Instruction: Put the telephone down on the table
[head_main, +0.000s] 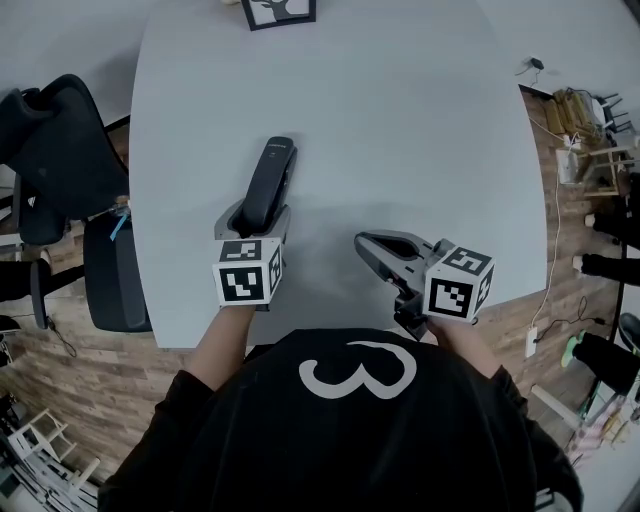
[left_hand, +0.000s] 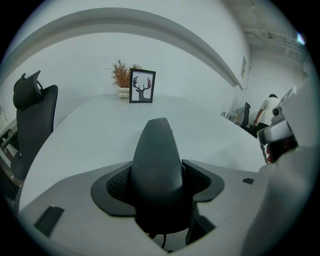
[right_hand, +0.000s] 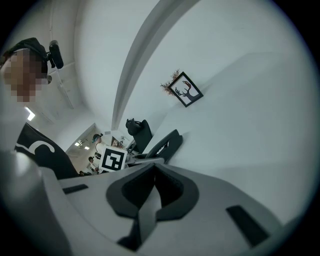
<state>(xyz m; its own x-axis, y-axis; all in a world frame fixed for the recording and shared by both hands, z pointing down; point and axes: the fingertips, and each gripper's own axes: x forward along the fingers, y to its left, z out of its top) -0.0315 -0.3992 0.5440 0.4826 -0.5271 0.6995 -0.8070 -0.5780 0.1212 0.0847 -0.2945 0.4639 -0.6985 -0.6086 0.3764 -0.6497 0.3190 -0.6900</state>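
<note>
- A pale grey, round-ended desk (head_main: 400, 120) fills a bright white room with a wood-plank floor (head_main: 60, 360). A black office chair (head_main: 60, 150) is pulled up at its left edge, and a black-framed deer picture (head_main: 278, 10) stands beside a small dried plant (left_hand: 120, 74) at the far end.
- The person, seen from above in a black top, holds a tool in each hand over the near edge of the desk.
- The left claw (head_main: 258, 213) is clamped on the lower end of a slim black plastic telephone handset (head_main: 268, 183), its dark pads pressing on both sides. The rest of the handset points away from the person, towards the picture.
- The handset lies low along the desk's near middle, well apart from everything else. No view settles whether its underside touches the desktop.
- The right claw (head_main: 365, 245) hovers just to the right with its pads closed together on nothing, taking no part.
- Judged from this, the task is at its last step: the set-down itself, with the release not yet made.
- The next move calls for easing the handset flat onto the bare desktop. The left pads would then spread wide enough to clear its sides, and the tool would draw straight back so the handset is not dragged.
</note>
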